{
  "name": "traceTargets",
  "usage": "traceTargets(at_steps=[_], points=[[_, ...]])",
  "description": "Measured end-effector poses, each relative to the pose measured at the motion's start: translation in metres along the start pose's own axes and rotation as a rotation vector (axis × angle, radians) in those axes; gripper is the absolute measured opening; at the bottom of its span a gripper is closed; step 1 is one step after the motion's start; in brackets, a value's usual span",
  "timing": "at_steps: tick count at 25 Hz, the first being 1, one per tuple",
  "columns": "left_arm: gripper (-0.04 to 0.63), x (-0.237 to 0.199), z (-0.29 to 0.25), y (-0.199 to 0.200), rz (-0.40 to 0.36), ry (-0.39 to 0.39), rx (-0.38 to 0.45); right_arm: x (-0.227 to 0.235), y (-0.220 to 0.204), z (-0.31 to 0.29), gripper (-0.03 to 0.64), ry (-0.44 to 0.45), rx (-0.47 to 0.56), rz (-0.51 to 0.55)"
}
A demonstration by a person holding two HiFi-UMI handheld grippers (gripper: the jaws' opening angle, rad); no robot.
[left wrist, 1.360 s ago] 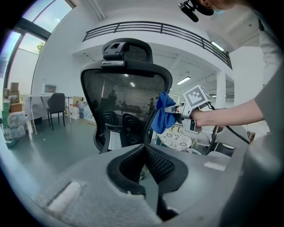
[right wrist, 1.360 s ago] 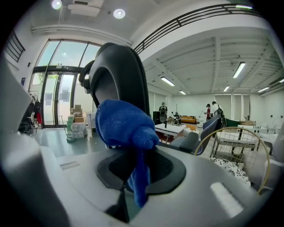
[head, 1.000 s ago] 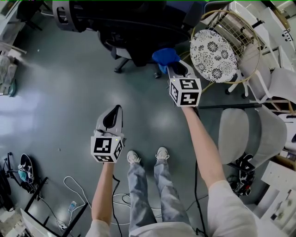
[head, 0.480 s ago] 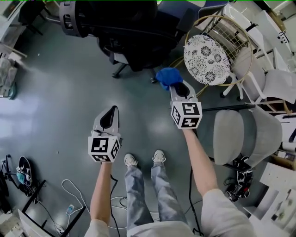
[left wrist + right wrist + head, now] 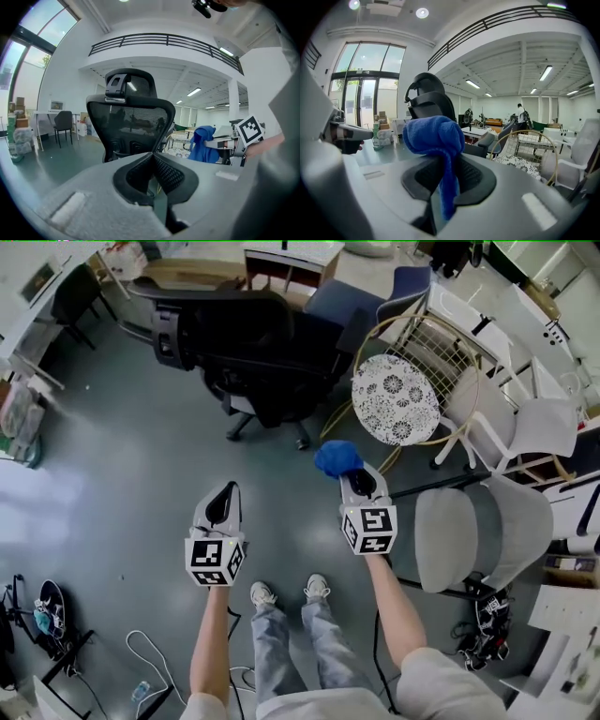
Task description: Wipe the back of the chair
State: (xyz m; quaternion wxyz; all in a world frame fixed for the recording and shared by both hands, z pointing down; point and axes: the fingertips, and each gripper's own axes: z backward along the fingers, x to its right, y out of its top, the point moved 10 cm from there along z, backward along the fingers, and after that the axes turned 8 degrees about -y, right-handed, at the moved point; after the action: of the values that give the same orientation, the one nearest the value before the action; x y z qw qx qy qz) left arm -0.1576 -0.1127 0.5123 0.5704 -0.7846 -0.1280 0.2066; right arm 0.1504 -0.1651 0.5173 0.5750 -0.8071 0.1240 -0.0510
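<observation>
left gripper (image 5: 226, 495): lower left of centre in the head view; jaws shut together with nothing between them (dark mesh pads (image 5: 168, 174) meet at their tips in the left gripper view)
right gripper (image 5: 354, 480): just right of centre in the head view, level with the left one and well apart from it; jaws clamped on the blue cloth (image 5: 337, 457)
blue cloth: bunched into a ball above the jaw tips, with a tail hanging down between the jaws in the right gripper view; held in the air, touching nothing else
black office chair (image 5: 255, 345): upper centre of the head view, on its wheeled base, beyond both grippers
chair back (image 5: 130, 125): dark mesh, upright, fills the middle of the left gripper view and faces that camera; headrest (image 5: 129, 82) on top
cloth and chair: apart, with bare floor (image 5: 112, 456) between them (no contact in any view)
round patterned seat (image 5: 395, 399): upper right of centre in the head view, inside a gold wire frame (image 5: 469, 352), just beyond the cloth
grey armchair (image 5: 480, 532): right of the frame, beside the right gripper's arm
white chair (image 5: 530, 423): upper right edge, behind the wire frame
shoes (image 5: 263, 595): bottom centre, flat on the floor between the two forearms
cables (image 5: 150, 681): loose in the lower left corner
</observation>
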Motion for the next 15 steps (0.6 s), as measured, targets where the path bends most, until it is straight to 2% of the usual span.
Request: traceTargets(at_steps=[6, 15], points=[[0.005, 0.013, 0.023, 0.03, -0.021, 0.023, 0.006, 0.003, 0.025, 0.035, 0.067, -0.008, 0.0, -0.017], [0.005, 0.028, 0.045, 0.095, -0.058, 0.032, 0.056, 0.015, 0.089, 0.067, 0.067, -0.026, 0.068, -0.013]])
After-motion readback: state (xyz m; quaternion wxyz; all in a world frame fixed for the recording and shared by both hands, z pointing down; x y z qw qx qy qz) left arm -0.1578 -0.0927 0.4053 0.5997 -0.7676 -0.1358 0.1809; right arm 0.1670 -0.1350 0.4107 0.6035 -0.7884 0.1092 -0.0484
